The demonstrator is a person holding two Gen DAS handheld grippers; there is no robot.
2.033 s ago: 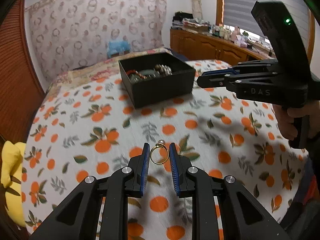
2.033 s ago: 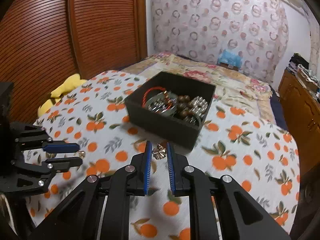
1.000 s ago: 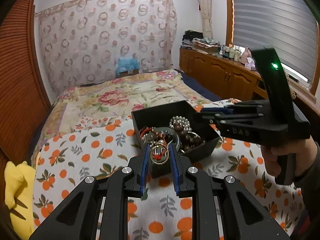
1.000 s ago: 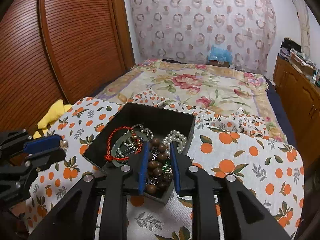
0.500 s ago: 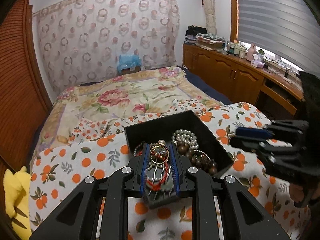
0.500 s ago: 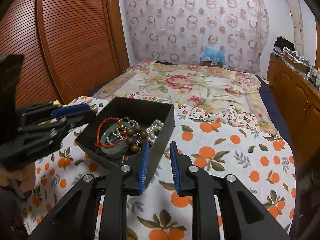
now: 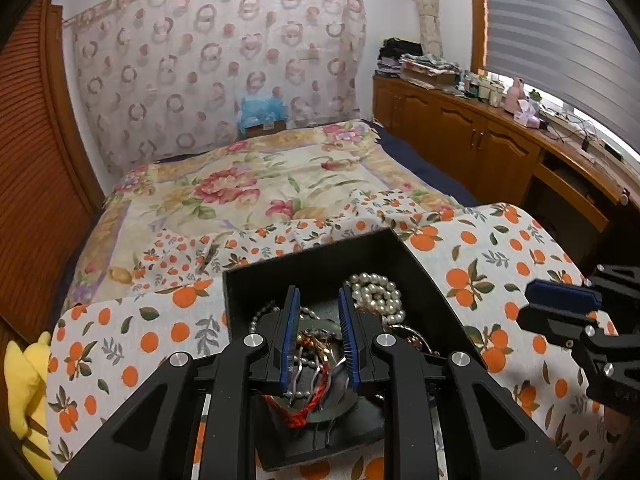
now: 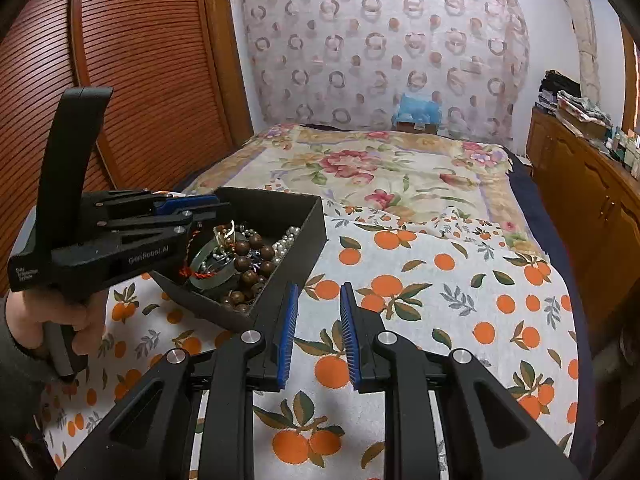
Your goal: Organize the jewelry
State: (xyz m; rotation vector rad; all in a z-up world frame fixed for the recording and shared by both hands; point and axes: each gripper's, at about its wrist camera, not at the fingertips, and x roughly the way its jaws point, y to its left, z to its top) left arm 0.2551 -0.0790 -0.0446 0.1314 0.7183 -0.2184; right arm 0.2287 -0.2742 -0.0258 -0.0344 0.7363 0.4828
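A black jewelry box (image 7: 320, 256) (image 8: 296, 216) sits on the orange-print cloth, filled with pearl strands (image 7: 376, 292), brown beads (image 8: 246, 256) and a red cord (image 7: 308, 408). My left gripper (image 7: 319, 300) (image 8: 212, 204) hovers over the box with its jaws apart and nothing between them. A gold ring (image 8: 224, 236) lies on the jewelry below its tips. My right gripper (image 8: 318, 300) (image 7: 560, 304) is open and empty over the cloth, to the right of the box.
The orange-print cloth (image 8: 440, 300) covers the near part of a bed with a floral blanket (image 8: 380, 172). A yellow soft toy (image 7: 20, 380) lies at the left edge. Wooden cabinets (image 7: 480, 148) stand on the right, a slatted wardrobe door (image 8: 152, 80) on the left.
My left gripper carried the gold ring from the cloth to above the box, then opened and let it drop in. My right gripper dropped its small ornament in and pulled back right.
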